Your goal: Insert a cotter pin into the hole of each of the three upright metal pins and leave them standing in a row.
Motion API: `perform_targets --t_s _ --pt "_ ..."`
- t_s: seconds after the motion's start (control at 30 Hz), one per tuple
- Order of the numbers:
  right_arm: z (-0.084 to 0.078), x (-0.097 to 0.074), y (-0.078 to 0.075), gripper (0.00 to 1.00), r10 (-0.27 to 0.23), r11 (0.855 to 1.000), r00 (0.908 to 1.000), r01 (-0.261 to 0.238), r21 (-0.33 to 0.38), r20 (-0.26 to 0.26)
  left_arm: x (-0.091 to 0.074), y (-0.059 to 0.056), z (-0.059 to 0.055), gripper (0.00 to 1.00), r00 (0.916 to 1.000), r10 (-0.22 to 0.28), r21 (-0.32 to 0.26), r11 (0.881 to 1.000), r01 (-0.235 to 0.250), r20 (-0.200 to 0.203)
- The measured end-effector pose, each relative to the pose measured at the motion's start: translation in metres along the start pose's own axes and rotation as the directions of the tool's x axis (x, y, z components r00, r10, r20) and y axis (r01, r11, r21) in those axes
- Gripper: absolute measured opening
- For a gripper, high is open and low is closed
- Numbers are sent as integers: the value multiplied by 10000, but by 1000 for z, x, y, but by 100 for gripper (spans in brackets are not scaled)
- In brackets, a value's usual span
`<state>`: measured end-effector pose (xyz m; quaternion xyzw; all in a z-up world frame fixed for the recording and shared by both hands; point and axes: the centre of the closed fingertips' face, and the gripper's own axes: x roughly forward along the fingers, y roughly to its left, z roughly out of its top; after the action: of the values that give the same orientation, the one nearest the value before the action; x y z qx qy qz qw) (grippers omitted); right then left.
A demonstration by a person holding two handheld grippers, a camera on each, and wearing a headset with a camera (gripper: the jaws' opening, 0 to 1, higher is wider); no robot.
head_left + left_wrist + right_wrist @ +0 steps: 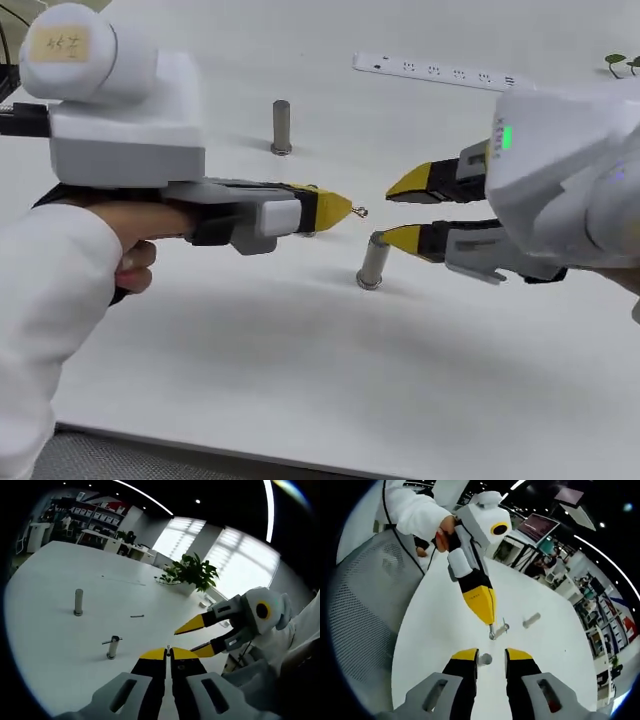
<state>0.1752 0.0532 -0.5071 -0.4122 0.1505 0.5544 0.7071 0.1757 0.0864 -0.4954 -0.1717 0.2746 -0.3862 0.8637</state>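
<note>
Gripping state, left gripper (338,208): jaws closed tip to tip, pinching the held cotter pin (358,211), whose looped end juts out to the right of the yellow tips.
Left gripper position: raised above the table (300,400), held in a hand (135,262) with a white sleeve, pointing right toward the other tool.
Right gripper (388,216): jaws spread well apart, nothing clamped between them; tips face left, opposite the left gripper.
Near metal pin (373,262): upright on the table, its top just beside the right gripper's lower jaw tip; contact cannot be confirmed. In the right gripper view it stands between the open jaws.
Third metal pin (113,647): upright, just below and beyond the left gripper's tips, with a fitted cotter pin (106,642) crossing its upper end.
Far metal pin (281,127): upright, well apart from both tools, far side of the table.
Loose cotter pin (137,615): lying flat on the table beyond the third metal pin.
Power strip (435,72): lying along the far right of the table.
</note>
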Motion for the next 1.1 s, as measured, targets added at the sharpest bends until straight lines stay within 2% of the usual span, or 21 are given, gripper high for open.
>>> perform_targets --t_s 0.1,0.17,0.33,0.4,0.5,0.53,0.6,0.63,0.67,0.73,0.8,0.97,1.1 --pt "0 -1 -2 17 143 9987 9996 -154 484 232 -3 -1 1 0 10000 -73 238 9997 73 30" --pt "1 -3 -5 20 151 9939 9989 -198 1083 439 -5 -2 3 0 9998 -153 457 9988 147 112" --pt "6 -7 -7 23 553 9712 9927 -784 2251 1071 -8 -7 8 0 9989 -356 1278 9913 316 295" --pt "4 -6 -6 20 947 9594 9880 -1234 2535 1223 -9 -9 11 0 9976 -516 1618 9859 436 455" --pt "6 -7 -9 18 1037 9489 9837 -1422 2819 1473 -11 -13 16 0 9946 -833 2156 9741 682 620" --pt "8 -8 -9 19 1070 9426 9813 -1513 2977 1600 -11 -16 18 0 9931 -946 2473 9661 747 696" --pt "14 -9 -5 19 1355 9261 9711 -1945 3231 1963 -12 -19 19 0 9913 -1094 2774 9570 852 727" --pt "16 -9 -4 19 1456 9220 9679 -2078 3267 2050 -13 -21 19 0 9904 -1178 2931 9517 916 728" --pt "18 -9 -1 18 1647 9167 9627 -2297 3268 2146 -13 -23 20 0 9888 -1296 3319 9382 982 738" --pt "21 -8 1 19 1817 9121 9575 -2492 3254 2239 -14 -27 19 0 9873 -1448 3604 9261 1118 659" --pt "23 -7 2 18 1946 9073 9519 -2663 3254 2366 -13 -30 17 0 9861 -1564 3666 9219 1255 557" --pt "31 -5 11 17 2289 9003 9389 -3046 3109 2569 -11 -40 16 0 9811 -1901 4137 8966 1580 373" --pt "35 -4 16 13 2454 9000 9344 -3187 2975 2584 -12 -41 13 0 9793 -2008 4202 8909 1725 237"
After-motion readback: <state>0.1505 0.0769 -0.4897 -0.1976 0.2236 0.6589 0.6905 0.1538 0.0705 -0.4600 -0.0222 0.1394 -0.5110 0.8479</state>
